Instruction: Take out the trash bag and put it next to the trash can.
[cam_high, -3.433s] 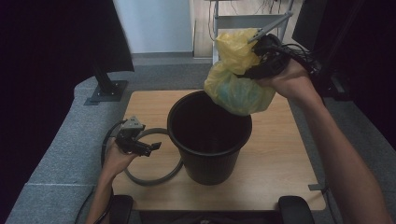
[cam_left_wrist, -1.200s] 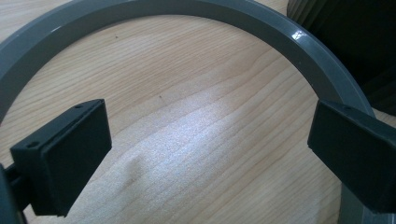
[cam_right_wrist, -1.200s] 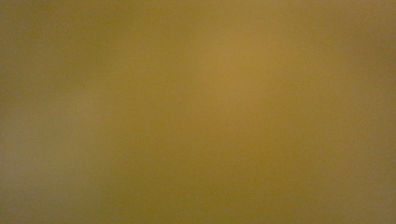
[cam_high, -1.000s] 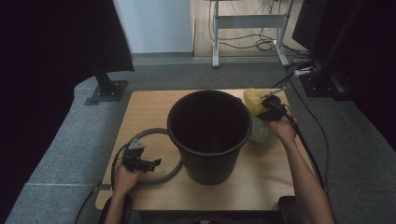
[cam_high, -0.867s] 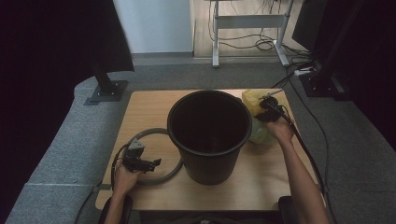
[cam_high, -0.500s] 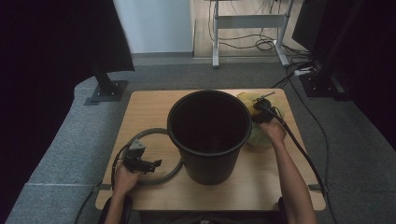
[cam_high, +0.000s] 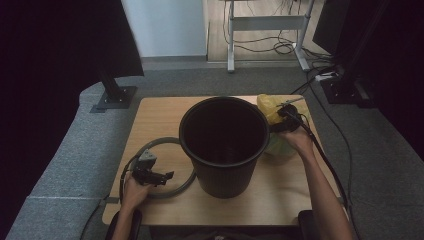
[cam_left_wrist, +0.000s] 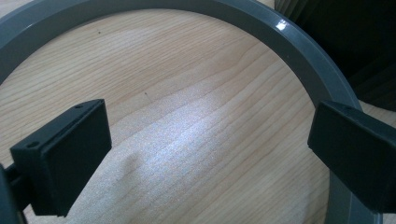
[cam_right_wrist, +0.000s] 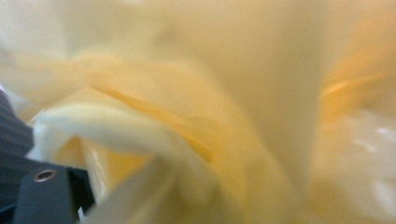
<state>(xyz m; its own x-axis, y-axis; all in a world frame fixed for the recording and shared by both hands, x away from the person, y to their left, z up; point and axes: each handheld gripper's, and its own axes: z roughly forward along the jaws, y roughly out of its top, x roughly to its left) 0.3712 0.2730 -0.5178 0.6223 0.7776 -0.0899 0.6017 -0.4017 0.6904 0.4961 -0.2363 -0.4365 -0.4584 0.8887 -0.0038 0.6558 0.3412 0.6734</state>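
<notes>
A black bin (cam_high: 220, 175) stands upright in the middle of the wooden table (cam_high: 160, 115). Against its right side rests a yellow plastic bag (cam_high: 268, 105), its base on the table. My right gripper (cam_high: 282, 120) is at the bag's top, shut on the gathered plastic. Crumpled yellow film (cam_right_wrist: 233, 93) crowds the right gripper view, with one black fingertip (cam_right_wrist: 44, 196) at the lower left. A grey ring (cam_high: 165, 145) lies flat to the left of the bin. My left gripper (cam_high: 162, 176) rests low over the ring (cam_left_wrist: 261, 28), open (cam_left_wrist: 205, 149), with bare wood between its jaws.
The bin's ribbed wall (cam_left_wrist: 355, 37) is close to the left gripper's right jaw. A cable (cam_high: 325, 160) trails from the right gripper along the forearm. Grey floor surrounds the table, with a desk frame (cam_high: 265, 22) and a dark stand (cam_high: 117, 95) beyond.
The right gripper brought the yellow bag down from above the bin to the table at its right side, then eased slightly left and lower. The left gripper settled over the ring.
</notes>
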